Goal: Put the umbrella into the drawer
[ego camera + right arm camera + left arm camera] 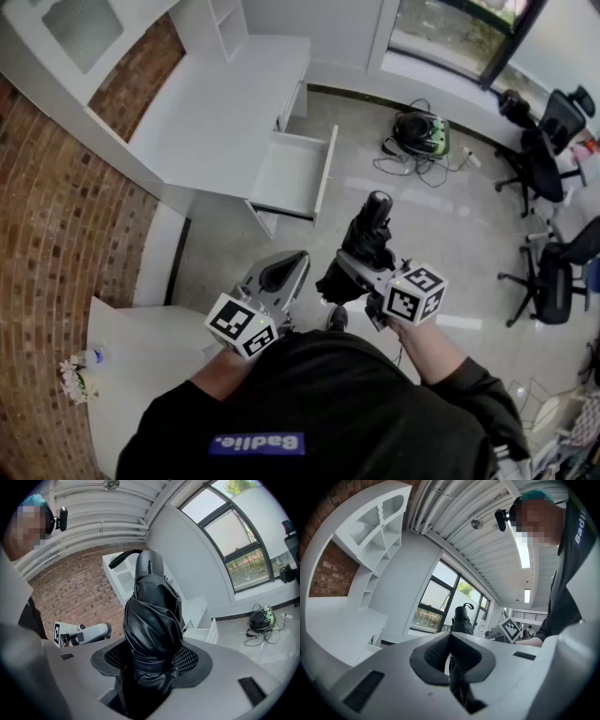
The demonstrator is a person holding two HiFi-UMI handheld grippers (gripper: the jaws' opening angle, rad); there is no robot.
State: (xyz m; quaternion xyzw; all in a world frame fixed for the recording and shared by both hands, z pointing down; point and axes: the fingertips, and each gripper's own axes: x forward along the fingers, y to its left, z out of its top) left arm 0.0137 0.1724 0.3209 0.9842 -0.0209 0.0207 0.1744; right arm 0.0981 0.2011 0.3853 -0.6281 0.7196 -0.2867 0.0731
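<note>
1. Head view: folded black umbrella [371, 232] clamped in right gripper [354, 272], tip toward open white drawer [292, 174], well apart from it; left gripper [281, 275] just beside, at left.
2. Left gripper view: jaws pressed together, nothing between; umbrella visible beyond the tips.
3. Right gripper view: jaws spread wide, pads gripping the umbrella's wrapped fabric from both sides; drawer open behind, lower right.
</note>
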